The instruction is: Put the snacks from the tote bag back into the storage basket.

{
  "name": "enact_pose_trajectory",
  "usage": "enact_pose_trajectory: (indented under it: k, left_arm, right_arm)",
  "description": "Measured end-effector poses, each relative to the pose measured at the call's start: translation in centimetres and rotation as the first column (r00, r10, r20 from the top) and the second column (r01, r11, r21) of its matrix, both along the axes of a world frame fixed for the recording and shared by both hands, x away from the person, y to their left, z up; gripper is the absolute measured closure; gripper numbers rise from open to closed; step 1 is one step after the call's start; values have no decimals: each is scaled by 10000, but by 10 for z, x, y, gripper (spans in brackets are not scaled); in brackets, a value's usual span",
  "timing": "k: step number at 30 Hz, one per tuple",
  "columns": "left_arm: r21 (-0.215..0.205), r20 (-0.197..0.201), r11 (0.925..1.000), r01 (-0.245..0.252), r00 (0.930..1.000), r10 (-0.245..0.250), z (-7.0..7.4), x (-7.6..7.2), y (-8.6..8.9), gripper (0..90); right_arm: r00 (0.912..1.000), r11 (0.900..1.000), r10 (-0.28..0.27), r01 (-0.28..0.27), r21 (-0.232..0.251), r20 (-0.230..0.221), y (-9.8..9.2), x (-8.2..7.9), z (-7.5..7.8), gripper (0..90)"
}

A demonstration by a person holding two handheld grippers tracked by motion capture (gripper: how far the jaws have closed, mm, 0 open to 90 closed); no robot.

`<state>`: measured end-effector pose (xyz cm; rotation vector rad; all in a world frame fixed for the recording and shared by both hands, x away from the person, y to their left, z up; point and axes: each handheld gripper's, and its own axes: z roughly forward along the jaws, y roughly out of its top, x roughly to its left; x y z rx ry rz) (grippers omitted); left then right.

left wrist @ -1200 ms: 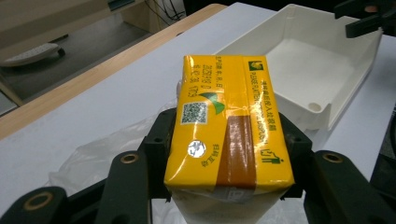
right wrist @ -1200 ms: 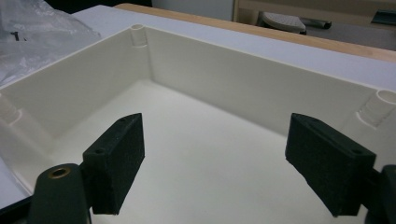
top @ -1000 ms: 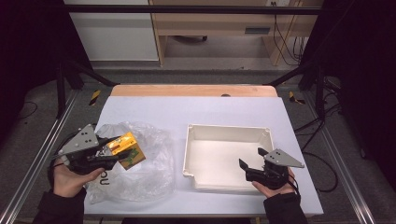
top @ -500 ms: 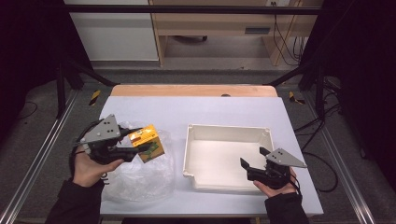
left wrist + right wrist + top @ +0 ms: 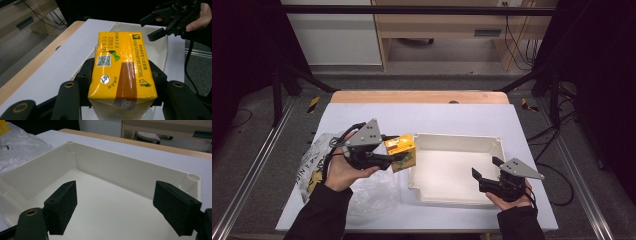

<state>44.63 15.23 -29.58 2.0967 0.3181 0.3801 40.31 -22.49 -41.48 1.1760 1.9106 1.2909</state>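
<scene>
The left gripper (image 5: 120,82) clamps a yellow carton (image 5: 121,72) by its two long sides, the fingers (image 5: 85,75) pressing only on its near end, so most of the carton sticks out beyond them. That overhang is the likeliest trouble: a quick swing or tilt could let the far end droop or the carton twist out of the grip. Just beyond the fingers lies the near wall of the white tray (image 5: 457,141); a low carry could knock the carton's front corner against that rim and tip it onto the surface (image 5: 437,117). Behind the fingers lies the crumpled plastic bag (image 5: 319,160). Farther off, the right gripper (image 5: 488,169) waits with fingers spread and empty over the tray's far corner, where a careless drop could strike it.
</scene>
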Motion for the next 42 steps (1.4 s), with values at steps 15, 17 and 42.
enact_pose_trajectory:
  k: [15,17,42]
  left_arm:
    - [217,-416,9933,1138,9927,-1128,-23,10,-44,501]
    - [246,-456,9924,1209,9918,-1197,-25,11,-46,501]
    - [569,-1089,9683,2433,9656,-2362,-67,28,-71,501]
  right_arm:
    - [9998,9998,-177,177,103,8,-6,1,0,201]
    - [9998,9998,-174,174,78,12,-6,1,0,201]
    - [9999,9999,-137,137,37,-17,-5,2,-3,203]
